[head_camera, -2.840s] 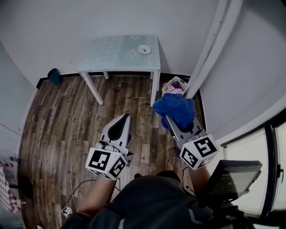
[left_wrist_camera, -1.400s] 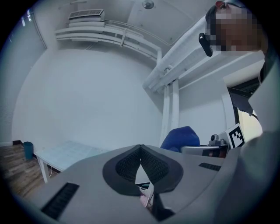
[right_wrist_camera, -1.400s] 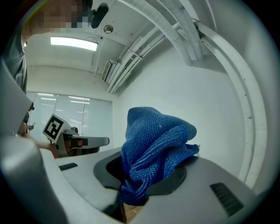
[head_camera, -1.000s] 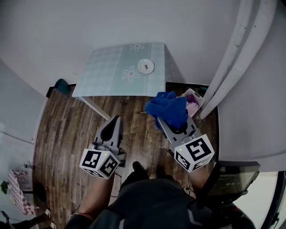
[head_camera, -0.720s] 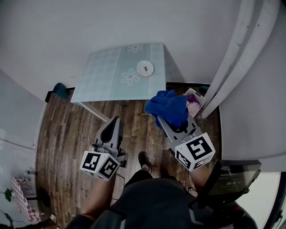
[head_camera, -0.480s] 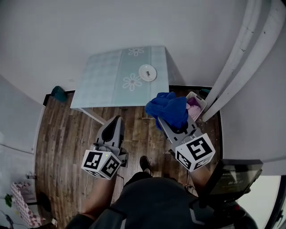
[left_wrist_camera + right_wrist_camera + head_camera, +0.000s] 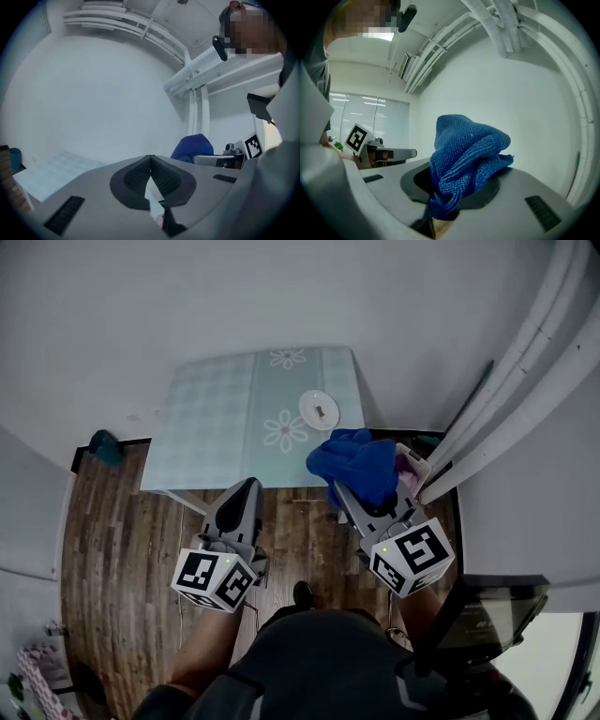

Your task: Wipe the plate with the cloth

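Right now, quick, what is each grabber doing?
Left gripper: shut, jaws together, nothing between them.
Right gripper: shut on the bunched blue textured cloth.

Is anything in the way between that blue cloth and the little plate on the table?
Nothing visible does. The blue cloth, clamped in the right gripper, has only bare table between it and the plate.

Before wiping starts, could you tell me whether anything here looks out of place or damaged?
Nothing stands out: the plate lies flat on the table, and the blue cloth is bunched in the right gripper's jaws.
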The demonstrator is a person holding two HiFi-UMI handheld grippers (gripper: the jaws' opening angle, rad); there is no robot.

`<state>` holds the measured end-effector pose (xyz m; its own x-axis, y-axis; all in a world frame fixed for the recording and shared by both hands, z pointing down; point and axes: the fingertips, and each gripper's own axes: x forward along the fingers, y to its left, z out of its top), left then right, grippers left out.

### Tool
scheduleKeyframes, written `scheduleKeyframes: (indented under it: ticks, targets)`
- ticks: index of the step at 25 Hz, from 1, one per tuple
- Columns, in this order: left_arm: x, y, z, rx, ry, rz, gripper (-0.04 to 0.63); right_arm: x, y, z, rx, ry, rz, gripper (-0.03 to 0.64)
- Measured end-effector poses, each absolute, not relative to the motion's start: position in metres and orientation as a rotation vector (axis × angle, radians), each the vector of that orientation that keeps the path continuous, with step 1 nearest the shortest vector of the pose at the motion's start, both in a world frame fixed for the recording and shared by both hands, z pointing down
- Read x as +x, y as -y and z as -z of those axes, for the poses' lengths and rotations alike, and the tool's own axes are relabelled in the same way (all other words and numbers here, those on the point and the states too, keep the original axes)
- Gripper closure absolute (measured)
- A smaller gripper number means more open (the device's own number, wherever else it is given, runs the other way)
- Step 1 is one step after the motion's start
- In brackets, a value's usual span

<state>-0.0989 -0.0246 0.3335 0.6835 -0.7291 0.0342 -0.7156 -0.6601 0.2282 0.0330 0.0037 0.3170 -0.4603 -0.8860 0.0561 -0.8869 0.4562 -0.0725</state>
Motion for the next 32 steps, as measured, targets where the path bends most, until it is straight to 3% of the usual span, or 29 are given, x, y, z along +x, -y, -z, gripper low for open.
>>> scheduleKeyframes:
  ticks: [11,32]
  targets:
    - [-0.110,0.099,-0.344,2.653,1.135,0.081,0.586,0.031,0.063,-0.323,1.692,2.625,-0.191,0.515]
    - [-0.013,0.217,-0.366,2.546,1.313,-0.023,0.586,0.146,0.203,-0.345,1.572,2.682,-0.228,0.515]
